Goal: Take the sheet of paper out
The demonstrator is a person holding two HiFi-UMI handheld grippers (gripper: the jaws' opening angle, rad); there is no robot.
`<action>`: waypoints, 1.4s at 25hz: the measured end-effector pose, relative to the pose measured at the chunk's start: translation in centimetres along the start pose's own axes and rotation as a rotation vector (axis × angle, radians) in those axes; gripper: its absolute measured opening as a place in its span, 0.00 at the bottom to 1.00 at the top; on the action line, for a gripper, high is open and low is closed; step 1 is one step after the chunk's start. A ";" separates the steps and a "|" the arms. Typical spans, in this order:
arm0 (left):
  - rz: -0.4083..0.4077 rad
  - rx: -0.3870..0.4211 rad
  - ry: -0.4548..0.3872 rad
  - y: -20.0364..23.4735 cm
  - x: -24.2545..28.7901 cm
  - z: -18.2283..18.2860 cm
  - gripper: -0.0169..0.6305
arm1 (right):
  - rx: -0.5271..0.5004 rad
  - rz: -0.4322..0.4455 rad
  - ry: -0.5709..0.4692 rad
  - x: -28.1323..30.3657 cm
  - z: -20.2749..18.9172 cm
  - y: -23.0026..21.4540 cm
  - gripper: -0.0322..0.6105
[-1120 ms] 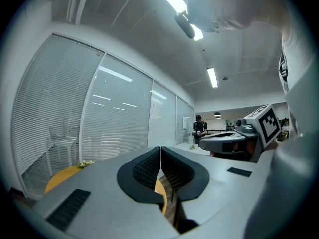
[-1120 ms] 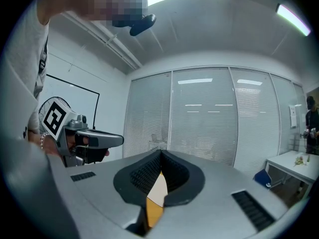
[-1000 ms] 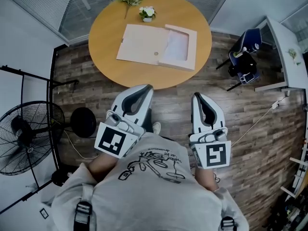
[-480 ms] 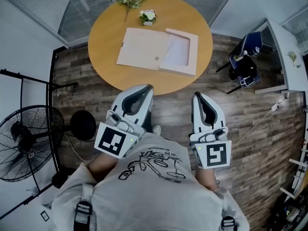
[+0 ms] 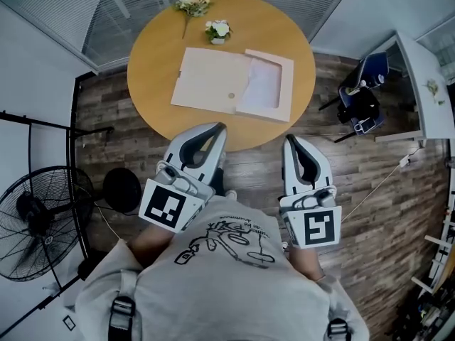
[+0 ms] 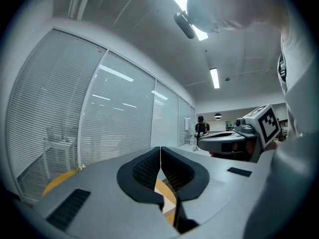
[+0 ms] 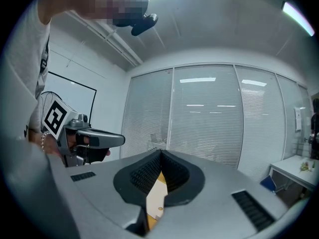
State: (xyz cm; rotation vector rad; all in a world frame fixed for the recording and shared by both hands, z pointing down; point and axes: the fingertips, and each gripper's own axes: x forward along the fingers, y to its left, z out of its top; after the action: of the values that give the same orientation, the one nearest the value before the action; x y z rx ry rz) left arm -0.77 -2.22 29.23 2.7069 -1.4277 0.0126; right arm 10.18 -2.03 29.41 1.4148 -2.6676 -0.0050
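Left gripper (image 5: 217, 129): jaws clenched, empty. Right gripper (image 5: 290, 141): jaws clenched, empty. Both near edge of round table (image 5: 153, 48). Sheet of paper (image 5: 263, 85) lies in right half of open folder (image 5: 210, 77), on table.

An office: blind-covered glass partitions (image 6: 119, 118), ceiling strip lights (image 6: 214, 77), a round meeting table (image 5: 153, 62).

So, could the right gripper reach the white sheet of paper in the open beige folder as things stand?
Probably not yet: the right gripper hangs short of the round wooden table, jaws shut. Nothing covers the white sheet, so the way looks free.
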 end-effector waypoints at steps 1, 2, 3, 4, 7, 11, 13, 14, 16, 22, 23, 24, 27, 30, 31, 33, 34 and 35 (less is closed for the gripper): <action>-0.002 0.000 0.000 0.4 0.4 0.1 0.06 | 0.019 -0.012 -0.018 0.7 0.5 -0.2 0.06; -0.004 0.000 0.001 0.8 0.7 0.2 0.06 | 0.032 -0.020 -0.030 1.3 0.9 -0.4 0.06; -0.005 -0.001 -0.001 1.2 1.1 0.3 0.06 | 0.032 -0.020 -0.029 1.8 1.0 -0.6 0.06; -0.007 -0.004 -0.005 1.6 1.5 0.5 0.06 | 0.018 -0.012 -0.016 2.3 0.8 -0.7 0.06; -0.011 -0.009 -0.013 3.0 3.0 0.8 0.06 | -0.020 0.010 0.025 3.8 0.1 -1.3 0.06; -0.016 -0.001 0.008 5.2 4.5 0.6 0.06 | -0.015 0.006 0.029 6.4 0.1 -2.0 0.06; -0.018 0.002 0.025 6.2 5.1 0.2 0.06 | -0.014 0.007 0.030 7.6 0.1 -2.2 0.06; -0.017 -0.002 0.025 6.7 5.4 0.2 0.06 | -0.014 0.008 0.031 8.2 0.1 -2.3 0.06; -0.014 -0.028 -0.023 7.7 6.4 1.1 0.06 | -0.014 0.009 0.035 9.4 0.1 -2.6 0.06; -0.019 -0.022 -0.007 10.9 8.2 0.8 0.06 | -0.015 0.006 0.039 13.0 0.2 -3.1 0.06; -0.020 -0.025 -0.008 11.4 8.6 0.8 0.06 | -0.015 0.006 0.040 13.6 0.2 -3.2 0.06; -0.022 -0.028 -0.004 11.8 8.9 0.7 0.06 | -0.015 0.006 0.043 14.1 0.2 -3.4 0.06; -0.029 -0.032 0.011 13.0 10.0 0.4 0.06 | -0.014 0.004 0.052 15.7 0.2 -3.8 0.06; -0.035 -0.047 -0.019 14.2 11.2 0.8 0.06 | -0.015 0.000 0.057 17.1 0.1 -4.2 0.06; -0.037 -0.052 -0.025 14.6 11.5 0.9 0.06 | -0.015 -0.001 0.058 17.5 0.1 -4.3 0.06; -0.041 -0.050 -0.016 15.2 11.9 0.7 0.06 | -0.017 -0.004 0.060 18.4 0.1 -4.5 0.06; -0.044 -0.040 0.004 15.6 12.1 0.4 0.06 | -0.018 -0.005 0.061 18.7 0.2 -4.6 0.06; -0.047 -0.032 0.020 15.8 12.2 0.2 0.06 | -0.019 -0.005 0.061 19.0 0.2 -4.6 0.06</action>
State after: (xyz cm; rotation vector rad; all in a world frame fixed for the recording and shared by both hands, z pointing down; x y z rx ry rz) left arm -6.92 -21.22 30.69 2.7055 -1.3475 0.0134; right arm 3.41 -20.36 30.94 1.3936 -2.6076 0.0122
